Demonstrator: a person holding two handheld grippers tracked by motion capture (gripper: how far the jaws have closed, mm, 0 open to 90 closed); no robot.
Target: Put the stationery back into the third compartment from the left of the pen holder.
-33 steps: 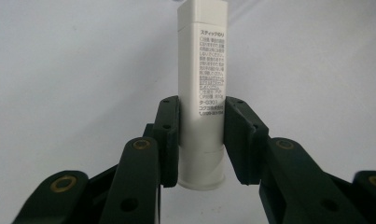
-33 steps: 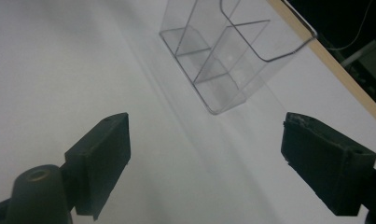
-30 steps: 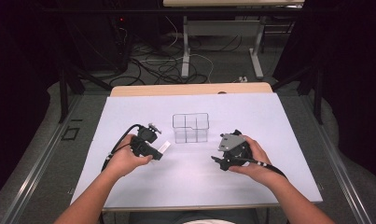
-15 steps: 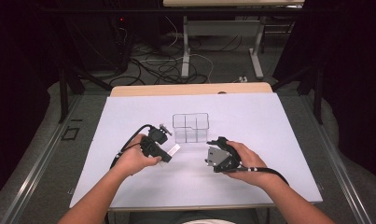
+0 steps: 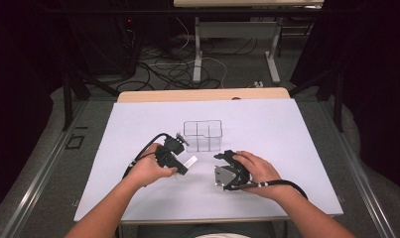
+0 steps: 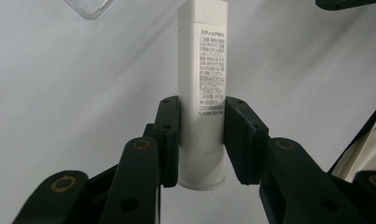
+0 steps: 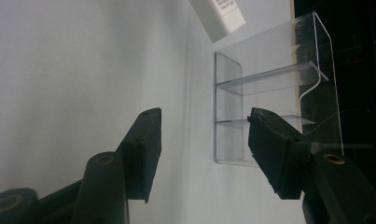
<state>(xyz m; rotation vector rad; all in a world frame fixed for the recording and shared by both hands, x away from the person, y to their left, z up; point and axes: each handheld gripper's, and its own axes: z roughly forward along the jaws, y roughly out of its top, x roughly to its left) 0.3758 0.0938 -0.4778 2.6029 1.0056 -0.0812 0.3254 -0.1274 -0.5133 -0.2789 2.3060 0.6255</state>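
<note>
Left gripper (image 6: 202, 140) clamps glue stick (image 6: 203, 88) — right gripper (image 7: 204, 154) narrowing, apparently empty.

Bright table, dark surround, perhaps soft.

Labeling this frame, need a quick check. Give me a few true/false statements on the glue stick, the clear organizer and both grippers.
1. The left gripper is shut on the glue stick. True.
2. The glue stick stands inside the clear organizer. False: it is outside, held in front of it above the table.
3. The right gripper holds the organizer. False: nothing is between its fingers, which have just been closing.
4. The organizer has dividers. True.
5. The glue stick is red. False: it is white with printed text.
</note>
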